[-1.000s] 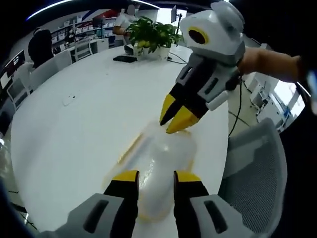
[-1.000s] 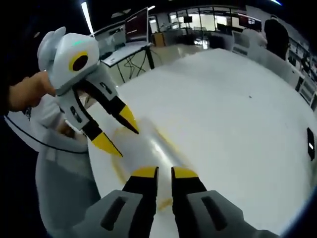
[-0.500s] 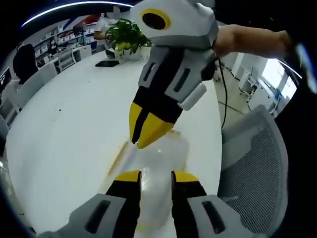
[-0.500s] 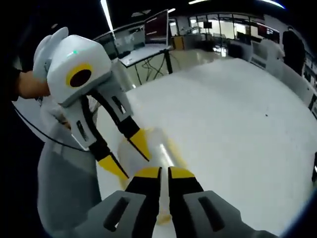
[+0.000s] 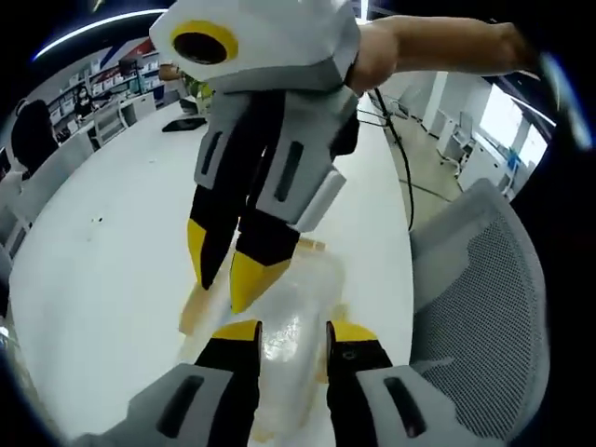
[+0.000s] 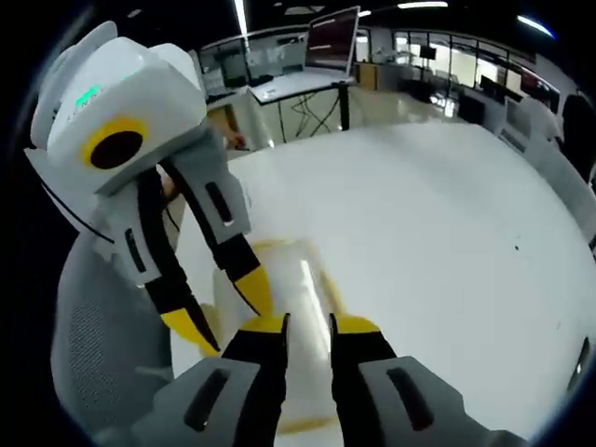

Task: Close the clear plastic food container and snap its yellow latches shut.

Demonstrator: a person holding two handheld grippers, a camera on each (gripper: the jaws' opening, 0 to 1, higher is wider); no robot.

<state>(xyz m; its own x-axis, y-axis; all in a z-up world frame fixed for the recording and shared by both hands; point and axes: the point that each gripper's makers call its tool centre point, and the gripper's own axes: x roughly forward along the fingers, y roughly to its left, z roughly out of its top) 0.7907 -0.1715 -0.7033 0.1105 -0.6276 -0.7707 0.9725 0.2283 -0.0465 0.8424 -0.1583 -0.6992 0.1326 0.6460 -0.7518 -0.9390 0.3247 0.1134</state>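
Observation:
The clear plastic food container lies near the edge of the white table, with a yellow latch along its left side. My left gripper is open, its jaws apart over the near end of the lid. My right gripper reaches down from above, its yellow tips slightly apart, just above the lid's left part. In the right gripper view, the container sits under my right gripper. There the left gripper comes in from the left, one tip on the lid and one beside its edge.
A grey mesh chair stands right beside the table edge and also appears as the chair. A person's arm holds the right gripper. A dark flat object lies far across the table. Desks with a monitor stand behind.
The right gripper has moved closer over the container and its tips, together half a second ago, have parted. The left gripper's jaws keep the same gap.

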